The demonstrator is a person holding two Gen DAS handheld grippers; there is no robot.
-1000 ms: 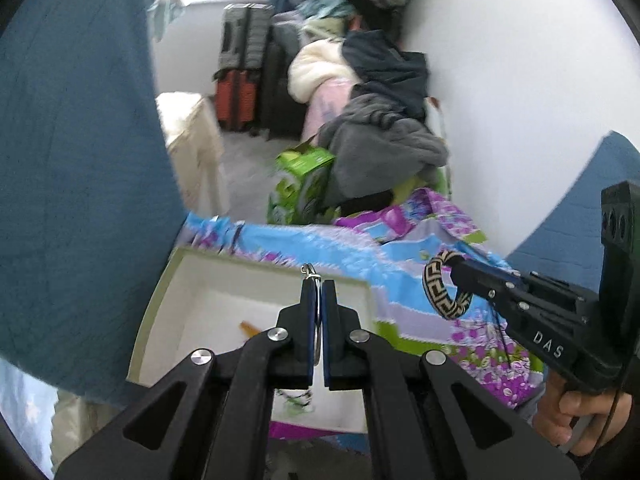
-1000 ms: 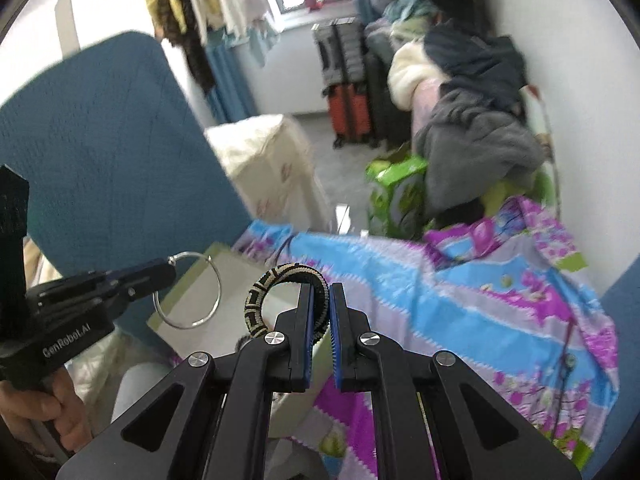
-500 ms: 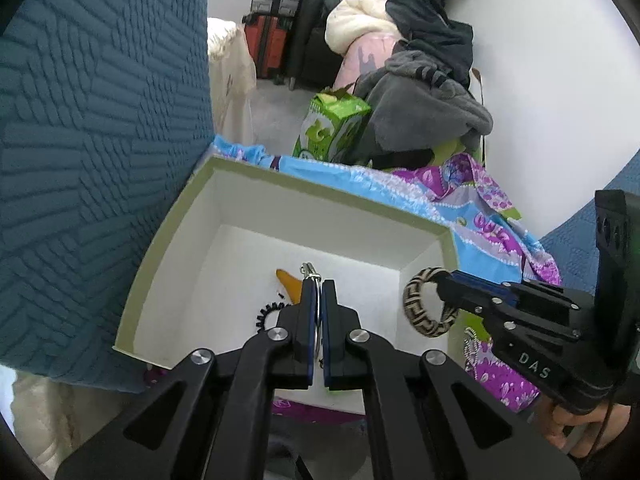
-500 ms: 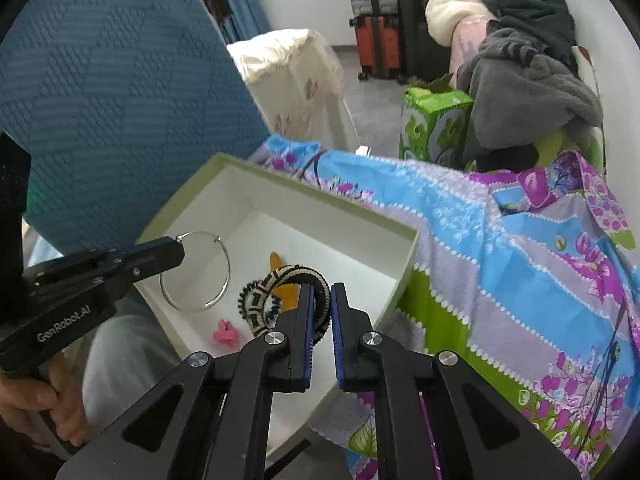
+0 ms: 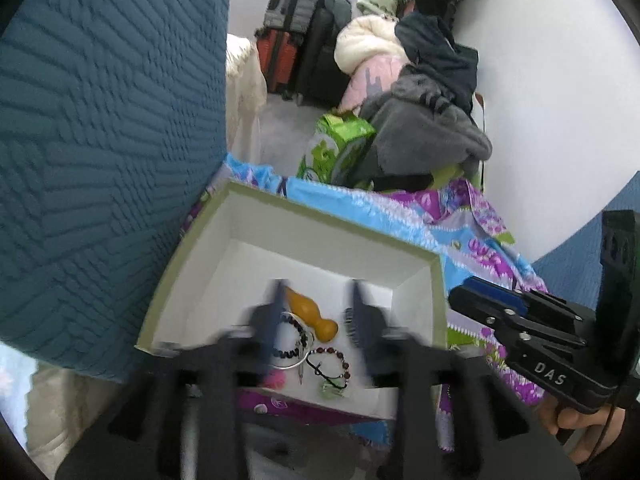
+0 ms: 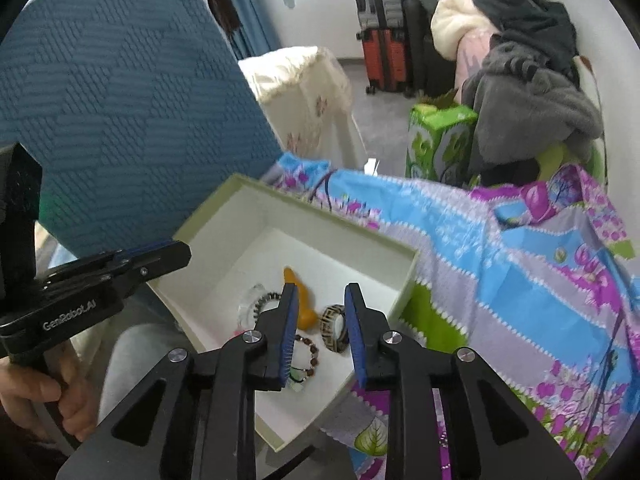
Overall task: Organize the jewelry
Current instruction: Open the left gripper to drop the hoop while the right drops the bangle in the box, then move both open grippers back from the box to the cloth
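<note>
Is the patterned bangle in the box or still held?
In the box. The bangle lies on the floor of the box, and the right gripper stands open above it, pads clear.

My left gripper (image 5: 316,304) is motion-blurred; its fingers hide part of the beaded bracelet (image 5: 289,340) beneath. Pink item (image 5: 274,380) behind them unidentifiable.

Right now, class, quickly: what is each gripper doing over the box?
Left gripper: fingers just opened, holding nothing.
Right gripper: fingers just opened, empty; patterned bangle lies in the box.
</note>
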